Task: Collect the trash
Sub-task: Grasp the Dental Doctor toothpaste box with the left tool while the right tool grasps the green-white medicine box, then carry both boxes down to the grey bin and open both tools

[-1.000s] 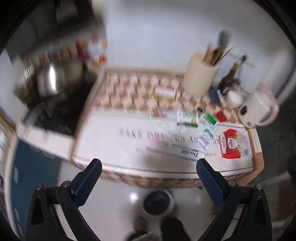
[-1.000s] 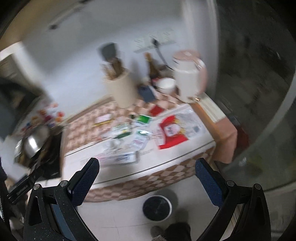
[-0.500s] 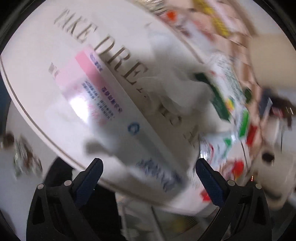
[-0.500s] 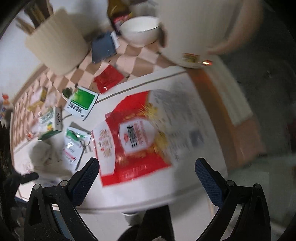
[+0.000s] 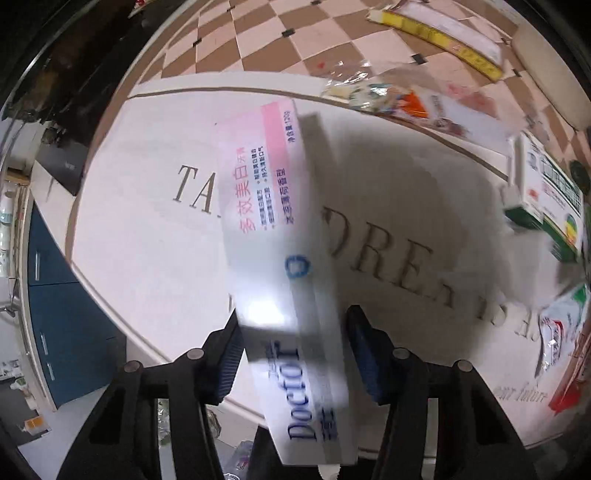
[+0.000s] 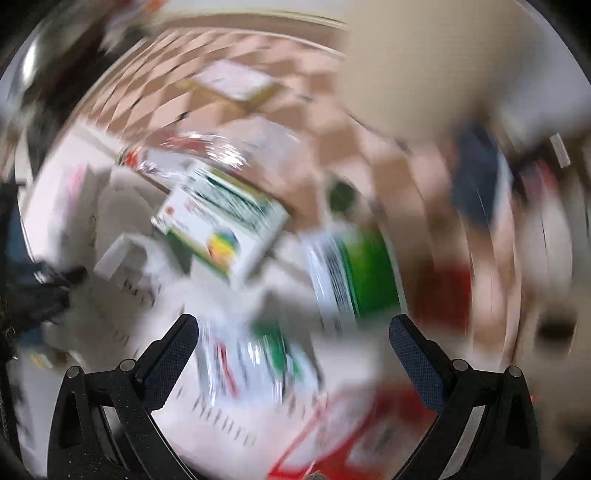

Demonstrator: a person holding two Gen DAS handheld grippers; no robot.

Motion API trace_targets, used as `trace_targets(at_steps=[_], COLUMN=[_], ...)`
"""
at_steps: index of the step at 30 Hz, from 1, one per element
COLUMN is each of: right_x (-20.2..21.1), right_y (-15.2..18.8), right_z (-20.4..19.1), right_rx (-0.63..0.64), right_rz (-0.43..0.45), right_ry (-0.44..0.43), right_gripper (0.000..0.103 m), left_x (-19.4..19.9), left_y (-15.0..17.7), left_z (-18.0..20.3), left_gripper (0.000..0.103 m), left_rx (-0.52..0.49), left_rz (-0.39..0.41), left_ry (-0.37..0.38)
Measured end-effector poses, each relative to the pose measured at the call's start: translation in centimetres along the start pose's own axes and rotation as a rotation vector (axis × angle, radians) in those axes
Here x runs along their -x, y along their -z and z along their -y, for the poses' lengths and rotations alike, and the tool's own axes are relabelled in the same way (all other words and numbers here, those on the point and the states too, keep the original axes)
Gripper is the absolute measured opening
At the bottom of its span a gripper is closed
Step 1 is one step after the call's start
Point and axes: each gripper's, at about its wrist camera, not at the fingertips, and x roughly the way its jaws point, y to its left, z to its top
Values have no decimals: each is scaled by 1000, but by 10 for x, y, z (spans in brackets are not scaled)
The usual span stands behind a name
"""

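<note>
Holding the long white and pink toothpaste box [image 5: 280, 236], the left gripper [image 5: 293, 360] has closed its fingers [image 5: 229, 360] on the near end; a second ago they stood wide open above the white printed surface [image 5: 147, 236]. One piece of trash looks caught, ready to lift. Further right lie a green and white carton [image 6: 221, 225] and a green packet [image 6: 354, 273]. The right gripper [image 6: 293, 354] has swung in low over them, fingers wide open, holding nothing. Its view is very blurry.

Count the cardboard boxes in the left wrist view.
3: toothpaste box between the left gripper fingers; green-and-white box at right; yellow-edged box at top. Others may be hidden.
</note>
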Motion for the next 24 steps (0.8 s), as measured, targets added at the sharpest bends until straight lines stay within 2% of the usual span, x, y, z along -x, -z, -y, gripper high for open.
trace_targets(at_steps=[1, 4, 6, 8, 10, 11, 14, 16, 20, 24], right_x=[-10, -30, -37, -43, -40, -37, -26, -15, 8, 40], right_y=[-16, -38, -49, -52, -51, -50, -42, -31, -3, 40], right_z=[-12, -30, -37, -40, -38, -34, -16, -2, 12, 19], right_rx=[90, 244, 302, 337, 307, 272, 130, 40, -102, -255], right_rz=[-10, -42, -68, -100, -84, -72, -47, -27, 24, 105], right_ry=[25, 66, 18, 10, 6, -23, -108, -141, -157, -132], right_gripper=[102, 97, 93, 84, 83, 82, 81, 80, 79, 78], left_x=[3, 12, 20, 27, 26, 31, 43, 58, 101, 121], left_y=[-2, -6, -8, -6, -3, 0, 7, 3, 22, 36], left_z=[-2, -7, -5, -8, -12, -13, -14, 0, -8, 4], left_gripper=[53, 54, 54, 54, 47, 45, 44, 43, 43, 43], left_rx=[3, 21, 34, 38, 27, 22, 6, -3, -26, -67], left_rz=[6, 26, 29, 33, 44, 54, 100, 129, 206, 293], left_ry=[13, 16, 19, 22, 32, 35, 6, -7, -5, 8])
